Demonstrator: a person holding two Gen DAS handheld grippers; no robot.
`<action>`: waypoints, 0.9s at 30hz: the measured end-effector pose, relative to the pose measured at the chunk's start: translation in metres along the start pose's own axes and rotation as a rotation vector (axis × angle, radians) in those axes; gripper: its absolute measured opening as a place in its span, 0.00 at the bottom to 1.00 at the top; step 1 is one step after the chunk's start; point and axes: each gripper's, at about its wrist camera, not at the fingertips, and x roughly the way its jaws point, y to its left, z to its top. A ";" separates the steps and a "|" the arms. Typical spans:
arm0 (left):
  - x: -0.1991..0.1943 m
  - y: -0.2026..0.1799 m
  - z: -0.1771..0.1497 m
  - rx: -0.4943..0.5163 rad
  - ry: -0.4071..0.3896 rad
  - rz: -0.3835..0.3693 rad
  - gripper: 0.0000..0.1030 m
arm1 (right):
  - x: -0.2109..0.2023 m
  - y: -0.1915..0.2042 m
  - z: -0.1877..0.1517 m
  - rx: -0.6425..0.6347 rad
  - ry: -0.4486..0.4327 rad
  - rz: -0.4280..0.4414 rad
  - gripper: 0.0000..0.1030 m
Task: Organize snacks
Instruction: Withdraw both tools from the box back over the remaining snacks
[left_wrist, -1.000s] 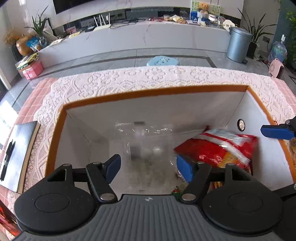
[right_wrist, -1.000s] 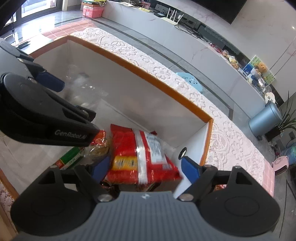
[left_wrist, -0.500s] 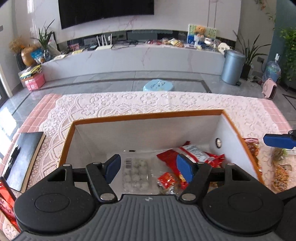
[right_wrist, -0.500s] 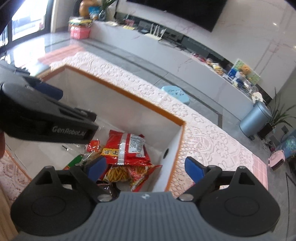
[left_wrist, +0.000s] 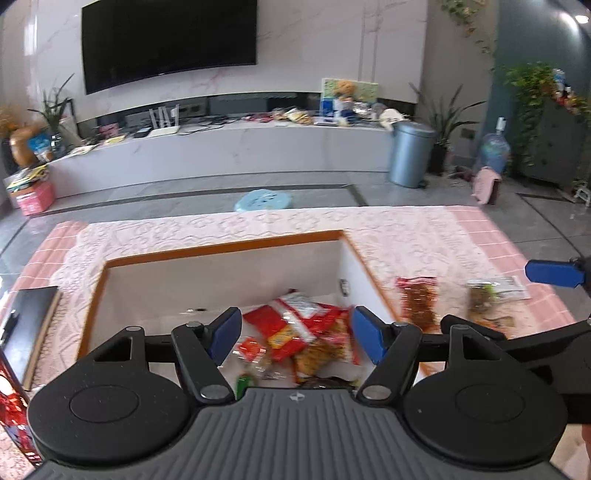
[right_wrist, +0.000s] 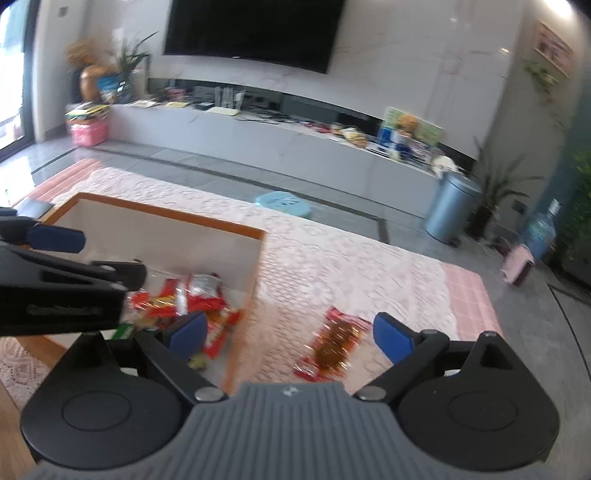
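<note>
A white box with an orange rim (left_wrist: 221, 249) (right_wrist: 173, 212) sits on the lace-covered table. Inside lie red snack bags (left_wrist: 299, 325) (right_wrist: 192, 295) and small packets. My left gripper (left_wrist: 295, 334) is open and empty, raised above the box. My right gripper (right_wrist: 290, 332) is open and empty, above the box's right edge. A red packet of brown snacks (left_wrist: 417, 302) (right_wrist: 334, 341) lies on the lace right of the box. A clear packet with a green label (left_wrist: 491, 291) lies further right.
A black notebook (left_wrist: 22, 325) lies left of the box, with a red package (left_wrist: 11, 406) at the near left edge. Beyond the table are a light blue stool (left_wrist: 264, 199), a grey bin (left_wrist: 410, 153) and a long TV counter (left_wrist: 221, 147).
Both grippers have lifted up and back out of the box. The clear bag of white balls left my left gripper's view. The right view has swung right, showing the red packet on the lace.
</note>
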 end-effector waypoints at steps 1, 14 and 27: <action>-0.002 -0.004 -0.001 0.002 -0.004 -0.007 0.78 | -0.003 -0.006 -0.005 0.017 0.000 -0.013 0.91; -0.012 -0.078 -0.029 0.072 0.006 -0.172 0.78 | -0.034 -0.086 -0.077 0.277 0.017 -0.133 0.91; 0.005 -0.135 -0.049 0.124 0.074 -0.281 0.78 | -0.036 -0.127 -0.117 0.365 0.012 -0.181 0.91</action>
